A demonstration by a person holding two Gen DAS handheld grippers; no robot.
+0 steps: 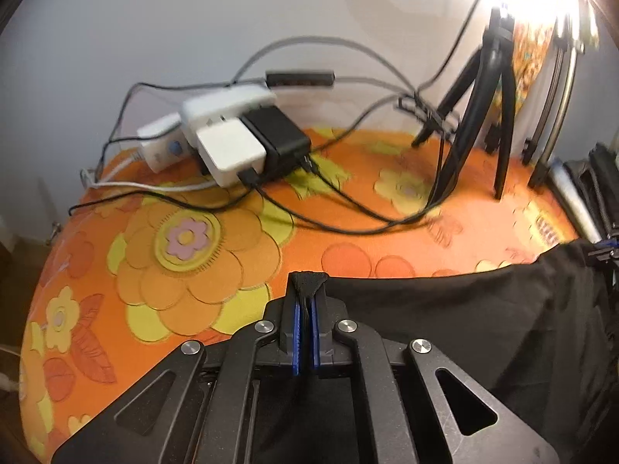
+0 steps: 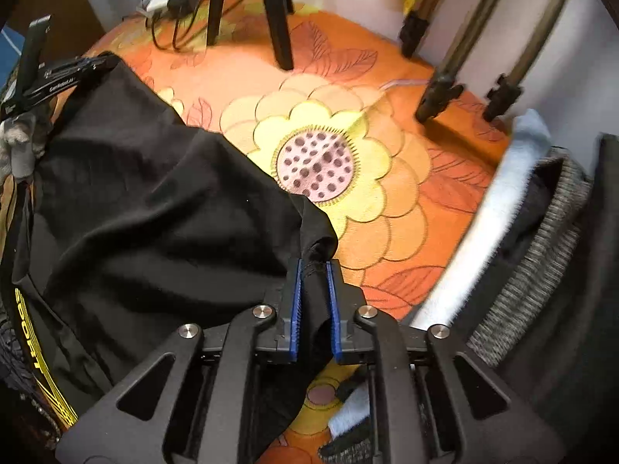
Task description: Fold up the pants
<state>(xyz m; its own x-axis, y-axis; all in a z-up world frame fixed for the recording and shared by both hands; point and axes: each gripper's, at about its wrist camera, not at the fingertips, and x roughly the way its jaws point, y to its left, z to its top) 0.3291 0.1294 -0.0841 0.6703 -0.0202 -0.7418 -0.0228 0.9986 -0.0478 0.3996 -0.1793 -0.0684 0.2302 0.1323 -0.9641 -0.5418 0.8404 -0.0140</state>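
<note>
Both claws pinched on the black pants
Left gripper and right gripper clamp its edge beside the big yellow flower — thin bites, so a hard pull could slip the cloth.

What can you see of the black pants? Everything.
The black pants look like thin, matte woven fabric, lying rumpled and creased on the orange flowered cloth. Yellow "SPORT" lettering runs along one edge. The right gripper pinches a bunched corner; the left gripper is shut on another edge, a tuft poking past its tips. The span between them looks nearly straight in the left wrist view.
</note>
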